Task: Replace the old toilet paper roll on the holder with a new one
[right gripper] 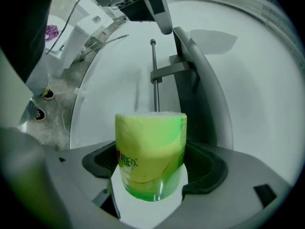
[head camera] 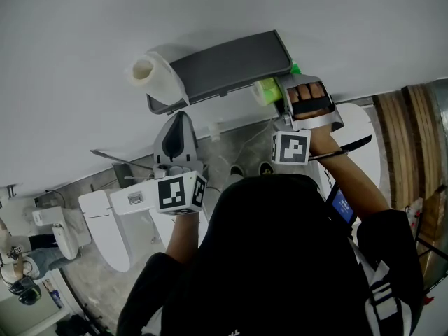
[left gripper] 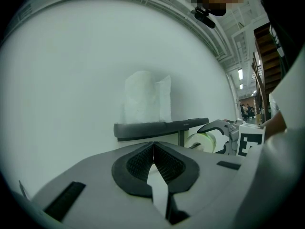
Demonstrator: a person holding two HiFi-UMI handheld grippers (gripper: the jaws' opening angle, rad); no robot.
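Green-wrapped roll [right gripper: 150,142] clamped in raised right gripper [right gripper: 155,166] (beside holder [head camera: 231,65]); left gripper [left gripper: 153,156] closed, empty.

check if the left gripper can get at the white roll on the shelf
Probably yes: nothing stands between the left gripper and the white roll atop the shelf, though its jaws are shut.

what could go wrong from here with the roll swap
1. The new roll in the right tongs still looks wrapped in green plastic, which may block the rod.
2. The white roll stands loose on the holder's shelf; a bump could topple it.
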